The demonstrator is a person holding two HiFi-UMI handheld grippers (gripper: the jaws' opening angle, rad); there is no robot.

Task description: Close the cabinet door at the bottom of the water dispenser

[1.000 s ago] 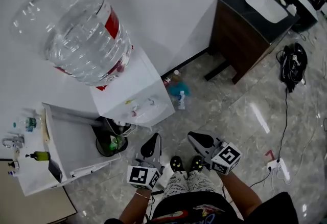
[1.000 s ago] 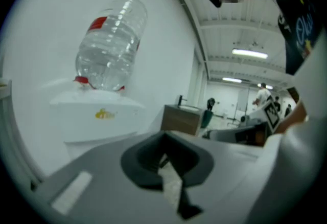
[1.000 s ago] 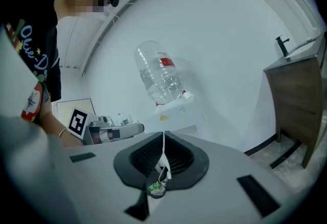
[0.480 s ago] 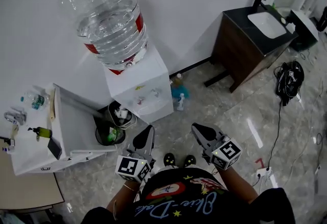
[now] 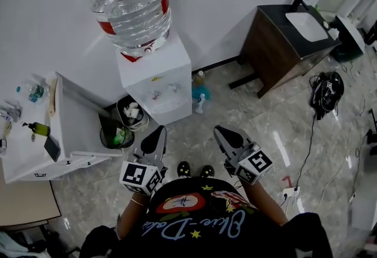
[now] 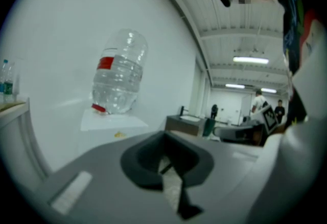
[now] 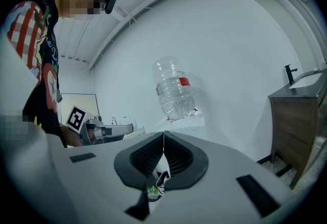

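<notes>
The white water dispenser (image 5: 154, 80) stands against the wall with a clear bottle (image 5: 132, 3) on top. Its lower front with the cabinet door does not show from above, and both gripper views hide it behind the gripper bodies. My left gripper (image 5: 157, 132) and right gripper (image 5: 220, 132) hang shut and empty a step in front of the dispenser, above the floor. The left gripper view shows the bottle (image 6: 118, 72) ahead past shut jaws (image 6: 163, 138). In the right gripper view the bottle (image 7: 174, 90) rises above shut jaws (image 7: 163, 137).
Two black bins (image 5: 118, 130) sit left of the dispenser, beside a white counter (image 5: 35, 145) with small bottles. Spray bottles (image 5: 199, 95) stand on the floor at its right. A dark vanity with a sink (image 5: 285, 39) is at the far right, cables (image 5: 325, 89) beyond.
The view has pulled back from the dispenser, which now sits higher and smaller in the head view. Both grippers stay shut and held side by side in front of the person.
</notes>
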